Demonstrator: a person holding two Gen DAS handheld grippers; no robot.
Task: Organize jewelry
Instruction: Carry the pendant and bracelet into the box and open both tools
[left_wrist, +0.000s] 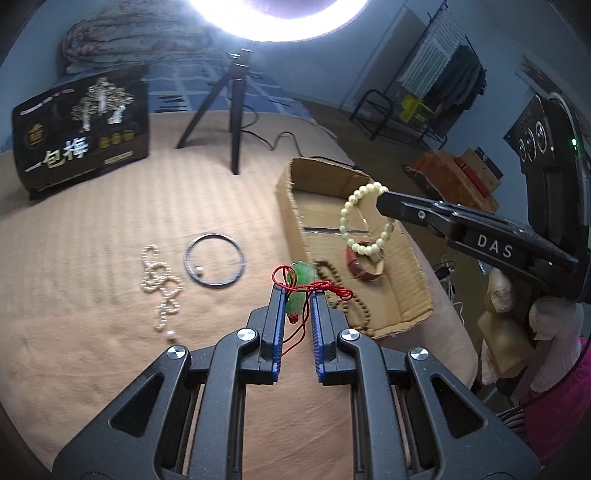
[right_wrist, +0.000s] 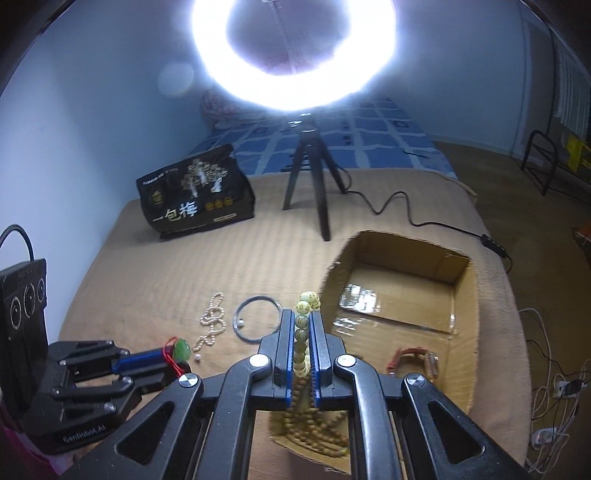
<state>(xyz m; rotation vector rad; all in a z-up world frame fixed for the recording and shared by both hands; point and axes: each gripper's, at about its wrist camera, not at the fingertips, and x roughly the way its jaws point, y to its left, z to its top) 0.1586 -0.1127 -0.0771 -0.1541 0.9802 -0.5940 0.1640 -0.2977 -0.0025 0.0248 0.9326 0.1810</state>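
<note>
My left gripper (left_wrist: 298, 291) is shut on a green jade pendant (left_wrist: 300, 282) with a red cord (left_wrist: 317, 290), held above the tan blanket near the cardboard box (left_wrist: 295, 206). The same pendant (right_wrist: 181, 350) shows in the right wrist view. My right gripper (right_wrist: 300, 317) is shut on a cream bead bracelet (right_wrist: 303, 332), which hangs over the box (right_wrist: 461, 295); from the left wrist view this bracelet (left_wrist: 360, 221) dangles from the right gripper's tip (left_wrist: 384, 201). In the box lie a red bangle (left_wrist: 364, 264) and brown wooden beads (right_wrist: 314, 432).
On the blanket lie a pearl necklace (left_wrist: 160, 284), a dark thin bangle (left_wrist: 215, 258) with a loose pearl inside, and another pearl (left_wrist: 170, 335). A black snack bag (left_wrist: 83, 129) and a ring-light tripod (left_wrist: 232, 107) with its cable stand farther back. The bed edge drops off right of the box.
</note>
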